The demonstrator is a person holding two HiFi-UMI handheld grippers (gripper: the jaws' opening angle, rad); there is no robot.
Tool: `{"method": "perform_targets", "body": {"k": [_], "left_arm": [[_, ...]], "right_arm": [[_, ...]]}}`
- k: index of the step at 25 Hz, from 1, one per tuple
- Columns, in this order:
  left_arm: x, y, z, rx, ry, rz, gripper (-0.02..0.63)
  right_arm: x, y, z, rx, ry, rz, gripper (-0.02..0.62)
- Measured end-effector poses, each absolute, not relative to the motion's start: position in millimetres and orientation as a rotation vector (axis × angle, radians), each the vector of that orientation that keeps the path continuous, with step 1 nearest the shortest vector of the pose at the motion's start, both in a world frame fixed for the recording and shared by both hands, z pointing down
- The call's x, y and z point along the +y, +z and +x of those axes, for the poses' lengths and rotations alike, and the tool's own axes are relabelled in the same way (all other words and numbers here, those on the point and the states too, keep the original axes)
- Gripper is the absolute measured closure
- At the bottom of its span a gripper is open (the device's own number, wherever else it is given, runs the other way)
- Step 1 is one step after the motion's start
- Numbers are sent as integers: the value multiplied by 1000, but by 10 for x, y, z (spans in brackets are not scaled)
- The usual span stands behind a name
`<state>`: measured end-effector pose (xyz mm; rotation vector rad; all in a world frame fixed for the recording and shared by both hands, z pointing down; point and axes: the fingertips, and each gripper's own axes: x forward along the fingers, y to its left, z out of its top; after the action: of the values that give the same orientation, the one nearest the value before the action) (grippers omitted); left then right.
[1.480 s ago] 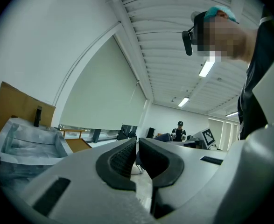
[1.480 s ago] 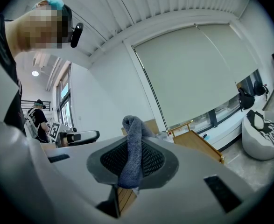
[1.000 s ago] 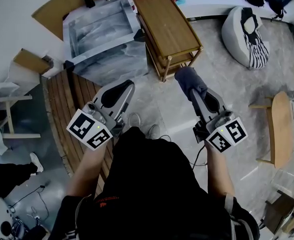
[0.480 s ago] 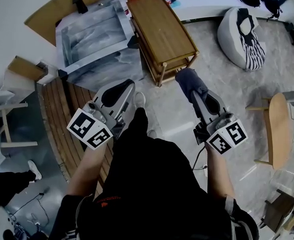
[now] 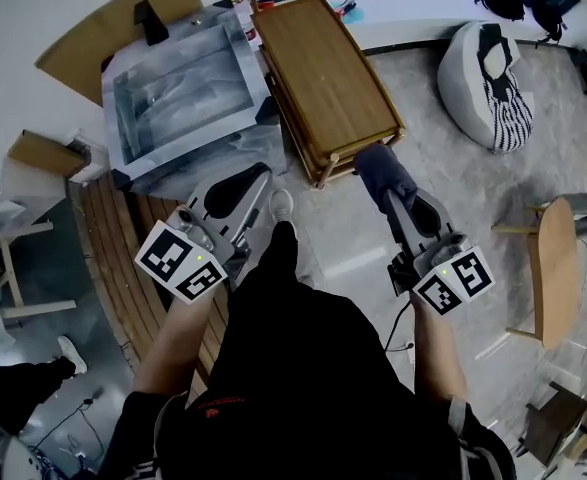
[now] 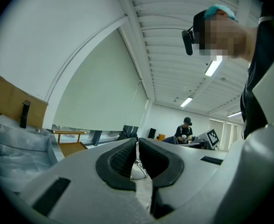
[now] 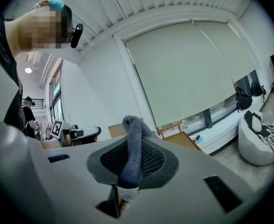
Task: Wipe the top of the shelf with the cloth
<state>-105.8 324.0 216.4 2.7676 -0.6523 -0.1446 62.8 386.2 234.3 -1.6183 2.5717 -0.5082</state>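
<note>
The wooden shelf stands ahead on the floor, its flat top bare; its railed end also shows in the right gripper view. A grey-blue cloth is pinched in my right gripper, which is shut on it, just short of the shelf's near right corner. In the right gripper view the cloth sticks up between the jaws. My left gripper is shut and holds nothing, held to the left of the shelf's near end. In the left gripper view its jaws meet with a thin slit.
A plastic-wrapped grey block lies left of the shelf. A white beanbag sits at the far right, and a wooden chair nearer on the right. Wooden decking runs along the left. Another person works in the background.
The shelf has slid nearer in the head view as the person stepped forward. The cloth now reaches the shelf's near corner. Both grippers keep their grip unchanged.
</note>
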Motion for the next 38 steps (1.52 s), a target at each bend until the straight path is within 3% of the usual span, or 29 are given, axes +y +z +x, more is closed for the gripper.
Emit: {"method": "perform_targets", "body": {"k": [38], "left_arm": [[94, 2542, -1093, -679, -78, 2762, 588]], "right_arm": [[509, 2713, 444, 2663, -722, -1651, 546]]}}
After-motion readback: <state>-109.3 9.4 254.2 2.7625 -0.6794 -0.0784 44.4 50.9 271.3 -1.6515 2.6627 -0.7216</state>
